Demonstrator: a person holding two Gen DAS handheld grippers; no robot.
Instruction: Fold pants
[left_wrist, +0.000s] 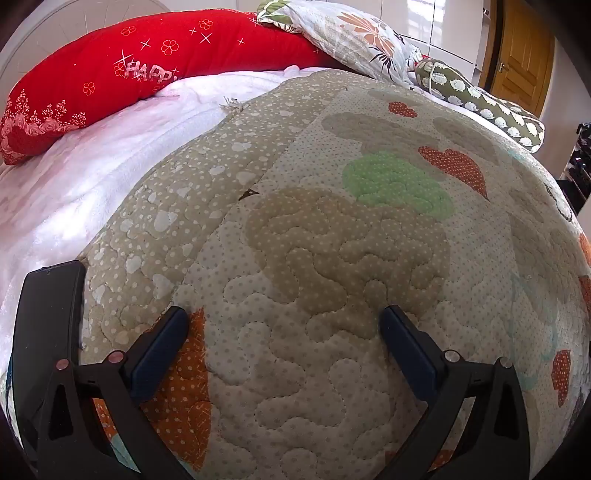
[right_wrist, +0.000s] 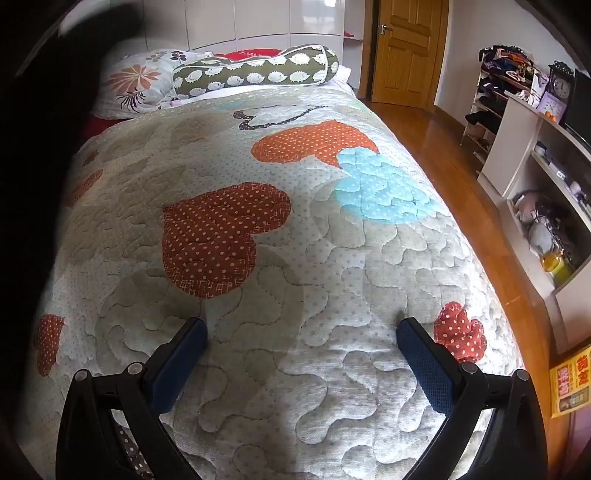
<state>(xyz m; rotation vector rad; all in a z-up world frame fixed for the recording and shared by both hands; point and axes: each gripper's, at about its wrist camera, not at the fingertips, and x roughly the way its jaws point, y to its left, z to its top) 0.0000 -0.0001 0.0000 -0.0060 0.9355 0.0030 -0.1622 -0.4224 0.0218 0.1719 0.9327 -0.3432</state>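
No pants can be made out clearly in either view. A large dark blurred mass (right_wrist: 33, 147) fills the left edge of the right wrist view; I cannot tell what it is. My left gripper (left_wrist: 284, 332) is open and empty, just above the quilted heart-patterned bedspread (left_wrist: 332, 258). My right gripper (right_wrist: 301, 339) is open and empty too, over the same bedspread (right_wrist: 258, 184). A black flat object (left_wrist: 48, 306) stands at the left of the left wrist view, beside my left finger.
A red pillow (left_wrist: 129, 74), a floral pillow (left_wrist: 351, 40) and a green bolster (right_wrist: 255, 70) lie at the bed's head. A white blanket (left_wrist: 92, 166) lies left of the quilt. Wooden floor (right_wrist: 461, 177), shelves (right_wrist: 546, 177) and a door (right_wrist: 406, 48) are to the right.
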